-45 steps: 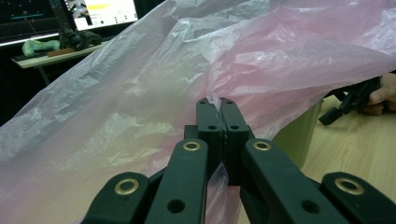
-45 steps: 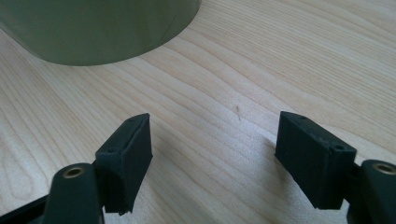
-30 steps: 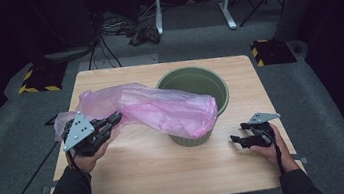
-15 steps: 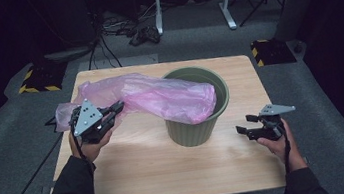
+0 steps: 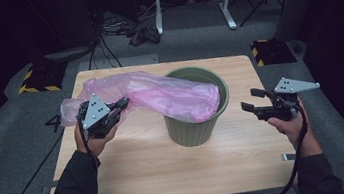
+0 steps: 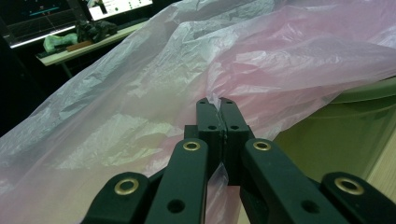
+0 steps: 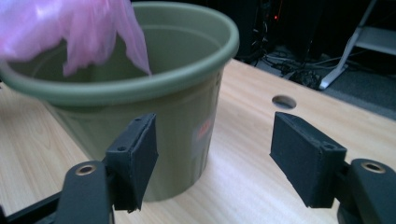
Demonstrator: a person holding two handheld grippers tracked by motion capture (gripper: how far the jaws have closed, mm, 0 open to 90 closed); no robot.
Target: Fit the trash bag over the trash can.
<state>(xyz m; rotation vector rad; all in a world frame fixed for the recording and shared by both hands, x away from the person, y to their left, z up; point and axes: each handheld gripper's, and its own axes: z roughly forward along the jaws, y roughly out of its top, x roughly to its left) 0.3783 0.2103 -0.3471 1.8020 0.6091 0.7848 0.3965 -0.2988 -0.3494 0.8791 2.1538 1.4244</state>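
1. High view: a thin, crinkled, translucent pink plastic bag lies stretched from the table's left part across the rim of a round olive-green plastic bin, its far end drooping into the bin's mouth.
2. The bin has smooth, slightly tapered walls and a rolled lip, and stands upright near the middle of the pale wood-grain table.
3. The left gripper is held just above the table at the left, pointing right toward the bin; in the left gripper view its black jaws are pressed together on a pinched fold of the bag.
4. The right gripper is raised off the table to the right of the bin, pointing left at it, well apart from the bag.
5. Its jaws have just been closing somewhat, yet they stand wide apart with nothing between them; the bin wall lies beyond.
6. Past the table, cables and white stand legs rest on grey floor; yellow-black striped blocks flank the far corners.
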